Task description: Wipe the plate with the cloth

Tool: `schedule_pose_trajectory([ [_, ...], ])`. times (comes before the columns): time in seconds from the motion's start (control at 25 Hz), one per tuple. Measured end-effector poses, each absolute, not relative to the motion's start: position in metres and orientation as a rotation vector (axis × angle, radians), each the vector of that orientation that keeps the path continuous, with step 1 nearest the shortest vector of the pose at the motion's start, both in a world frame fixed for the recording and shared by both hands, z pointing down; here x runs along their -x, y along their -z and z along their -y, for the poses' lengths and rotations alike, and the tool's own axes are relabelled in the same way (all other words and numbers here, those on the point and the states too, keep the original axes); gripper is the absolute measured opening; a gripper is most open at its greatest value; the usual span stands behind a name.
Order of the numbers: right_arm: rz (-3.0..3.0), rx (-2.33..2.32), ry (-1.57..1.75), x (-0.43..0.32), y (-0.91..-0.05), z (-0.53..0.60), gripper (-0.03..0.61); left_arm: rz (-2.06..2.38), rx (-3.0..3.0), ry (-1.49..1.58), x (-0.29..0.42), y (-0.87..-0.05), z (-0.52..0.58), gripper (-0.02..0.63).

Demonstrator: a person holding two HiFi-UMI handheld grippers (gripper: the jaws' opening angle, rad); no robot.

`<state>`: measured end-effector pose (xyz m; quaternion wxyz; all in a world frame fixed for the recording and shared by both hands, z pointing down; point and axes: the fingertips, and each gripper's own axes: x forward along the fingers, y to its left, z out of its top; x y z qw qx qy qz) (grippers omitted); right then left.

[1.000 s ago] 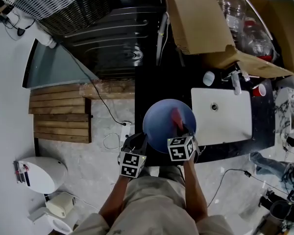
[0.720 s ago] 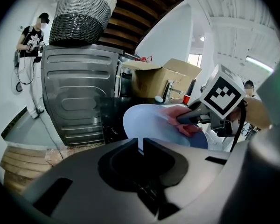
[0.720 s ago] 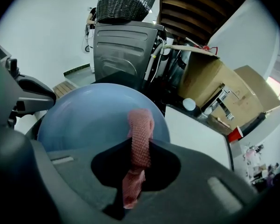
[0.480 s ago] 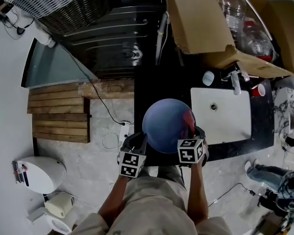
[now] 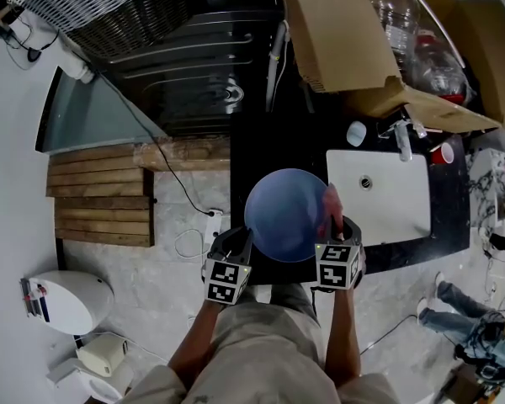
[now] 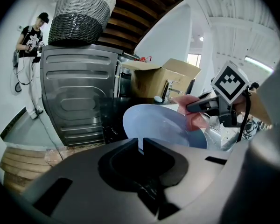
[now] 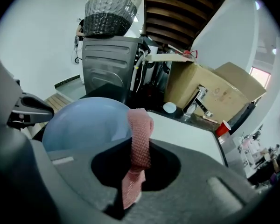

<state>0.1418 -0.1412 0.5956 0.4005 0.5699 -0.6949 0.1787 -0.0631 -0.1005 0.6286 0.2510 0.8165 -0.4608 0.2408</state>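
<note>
Black counter (image 5: 257, 146) and white sink (image 5: 379, 196) lie below you. Your left gripper (image 6: 143, 144) pinches the blue plate (image 5: 284, 213) by its near rim, over the counter's front edge. Your right gripper (image 7: 139, 155) clamps the pink cloth (image 7: 140, 129) at the plate's right edge. Wiping seems underway: next, sweep the cloth across the plate's face.

No words, numbers or brand names can be read in any view. The only printed signs are black-and-white square code patterns on the faces of the left marker cube (image 5: 227, 281) and the right marker cube (image 5: 337, 265). They are blocky patterns, not letters or digits. The right cube's pattern also shows in the left gripper view. Any print on the cardboard box (image 5: 341, 32) is too small to make out.
</note>
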Motion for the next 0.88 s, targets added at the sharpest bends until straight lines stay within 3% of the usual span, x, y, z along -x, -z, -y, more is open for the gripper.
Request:
schedule_pose_trajectory([
  [0.44, 1.94, -1.424, -0.474, -0.095, -0.557, 0.131, 0.026, 1.254, -2.245, -0.642, 0.063, -0.626, 0.101, 0.028],
  [0.88, 2.097, -1.215, -0.589, -0.022, -0.585, 0.112, 0.025, 1.255, -2.254, -0.647, 0.059, -0.625, 0.099, 0.028],
])
